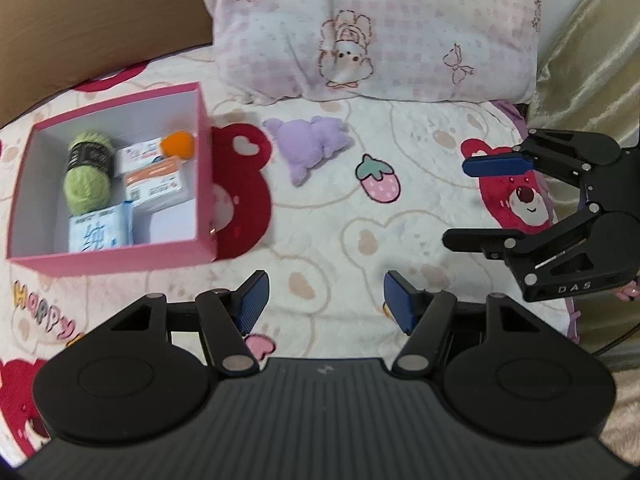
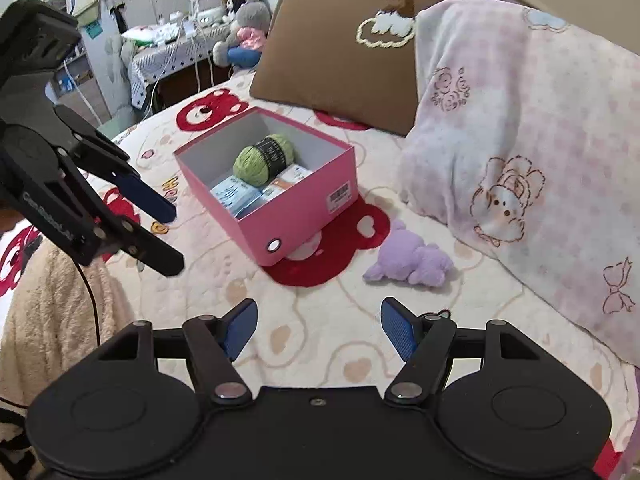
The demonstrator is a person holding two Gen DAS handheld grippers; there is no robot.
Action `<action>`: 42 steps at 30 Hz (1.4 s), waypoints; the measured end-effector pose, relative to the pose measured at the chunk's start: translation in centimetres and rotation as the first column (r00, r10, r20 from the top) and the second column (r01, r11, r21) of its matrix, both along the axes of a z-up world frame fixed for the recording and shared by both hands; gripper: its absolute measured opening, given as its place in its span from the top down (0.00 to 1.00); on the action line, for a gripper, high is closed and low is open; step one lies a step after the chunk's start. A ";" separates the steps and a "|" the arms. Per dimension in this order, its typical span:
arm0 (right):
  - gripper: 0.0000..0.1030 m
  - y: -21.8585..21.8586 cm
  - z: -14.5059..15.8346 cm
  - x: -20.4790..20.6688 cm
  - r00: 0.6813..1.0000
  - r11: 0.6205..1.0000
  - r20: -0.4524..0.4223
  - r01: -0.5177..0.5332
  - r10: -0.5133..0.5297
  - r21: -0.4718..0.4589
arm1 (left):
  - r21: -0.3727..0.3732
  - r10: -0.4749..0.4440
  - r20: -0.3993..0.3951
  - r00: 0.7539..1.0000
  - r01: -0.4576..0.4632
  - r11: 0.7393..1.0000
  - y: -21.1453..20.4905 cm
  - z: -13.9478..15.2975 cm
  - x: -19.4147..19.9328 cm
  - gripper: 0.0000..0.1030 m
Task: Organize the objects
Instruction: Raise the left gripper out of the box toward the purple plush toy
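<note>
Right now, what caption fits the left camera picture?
Purple plush bear waits on the bed beside the pink box of yarn.

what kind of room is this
Most likely a bedroom: the pink box sits on a bed with a bear-print blanket, a pink pillow leans at its head, and stuffed toys sit in the background.

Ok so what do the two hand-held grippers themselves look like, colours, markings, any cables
Both are matte black with linked metal arms joined by silver rivets and round black discs at the base. The fingers carry ribbed blue pads. The right hand-held gripper has "DAS" in pale letters on its side; the left hand-held gripper has white lettering too blurred to read, a thin black cable hanging below it, and a fluffy cream sleeve behind.
</note>
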State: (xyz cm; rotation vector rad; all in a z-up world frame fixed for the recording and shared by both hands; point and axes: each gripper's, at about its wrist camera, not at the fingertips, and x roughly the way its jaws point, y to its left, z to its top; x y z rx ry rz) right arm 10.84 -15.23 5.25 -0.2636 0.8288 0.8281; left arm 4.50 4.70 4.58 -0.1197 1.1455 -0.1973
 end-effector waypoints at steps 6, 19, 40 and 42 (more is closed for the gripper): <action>0.29 -1.1 -2.1 1.5 0.998 0.996 0.026 0.061 -0.062 0.063 | -0.017 -0.025 -0.029 0.999 0.025 1.000 -1.7 -2.5 2.1 0.39; 0.29 -2.7 -6.8 5.2 0.987 0.989 0.076 0.141 -0.144 0.047 | -0.046 0.071 0.073 0.995 -0.068 0.997 -2.4 -8.6 7.1 0.39; 0.29 0.5 -13.2 9.4 0.986 0.994 0.136 0.100 -0.094 -0.035 | -0.154 0.217 0.161 0.963 -0.193 0.969 -2.2 -15.8 13.1 0.41; 0.29 0.9 -13.7 10.0 0.986 0.995 0.140 0.094 -0.087 -0.044 | -0.170 0.233 0.163 0.959 -0.205 0.964 -2.0 -16.4 13.6 0.42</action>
